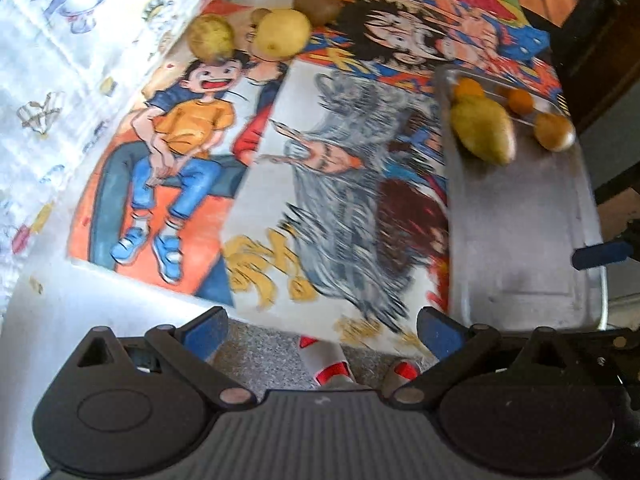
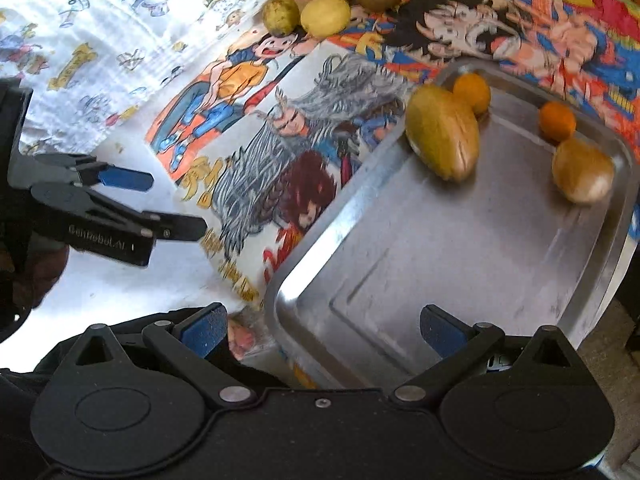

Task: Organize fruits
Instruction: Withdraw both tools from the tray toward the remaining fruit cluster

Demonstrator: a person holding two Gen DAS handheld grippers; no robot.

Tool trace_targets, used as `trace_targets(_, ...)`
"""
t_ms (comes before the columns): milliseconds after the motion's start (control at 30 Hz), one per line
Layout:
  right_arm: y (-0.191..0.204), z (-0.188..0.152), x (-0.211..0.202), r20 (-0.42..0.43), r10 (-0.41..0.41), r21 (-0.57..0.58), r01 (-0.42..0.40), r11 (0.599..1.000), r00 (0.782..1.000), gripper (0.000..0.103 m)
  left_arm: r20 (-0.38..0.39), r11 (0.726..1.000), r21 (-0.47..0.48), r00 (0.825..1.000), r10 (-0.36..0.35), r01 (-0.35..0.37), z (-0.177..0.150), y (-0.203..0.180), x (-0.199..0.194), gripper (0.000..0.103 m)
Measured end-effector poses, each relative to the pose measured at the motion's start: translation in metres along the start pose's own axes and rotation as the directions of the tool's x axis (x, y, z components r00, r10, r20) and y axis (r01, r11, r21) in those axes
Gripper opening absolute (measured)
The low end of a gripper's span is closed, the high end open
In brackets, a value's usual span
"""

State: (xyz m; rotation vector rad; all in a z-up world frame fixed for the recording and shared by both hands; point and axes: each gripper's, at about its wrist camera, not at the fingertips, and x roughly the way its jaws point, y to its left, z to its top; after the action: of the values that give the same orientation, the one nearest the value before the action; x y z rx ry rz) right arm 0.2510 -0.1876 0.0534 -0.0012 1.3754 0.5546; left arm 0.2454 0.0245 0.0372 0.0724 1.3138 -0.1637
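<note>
Both grippers, left [image 1: 322, 330] and right [image 2: 324, 326], jaws apart, empty. Mango [image 2: 442, 132] on metal tray [image 2: 460, 264], far end; right gripper over near end.

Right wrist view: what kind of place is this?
Probably a home table, not a lab: a cartoon-print tablecloth covers it, a metal tray holds a few fruits, including a mango, and loose fruit sits at the far edge.

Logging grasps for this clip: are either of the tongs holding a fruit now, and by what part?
Nothing is held: left tongs and right tongs are both open and empty.
</note>
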Motion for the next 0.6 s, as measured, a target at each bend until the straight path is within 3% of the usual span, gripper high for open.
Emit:
trace_targets(367,0.0,0.042,0.006,0.074,-0.079,0.027,0.078,0.997,0.994,0.102,0.132,0.995,0.049,0.988,0.079,-0.086,0.057,0.032,0.002,0.102)
trace_targets(600,-0.006,0.069,0.007,0.126,-0.129,0.053,0.123,0.991,0.984,0.102,0.198,0.99,0.02,0.971,0.132,-0.138,0.081,0.047,0.011,0.102)
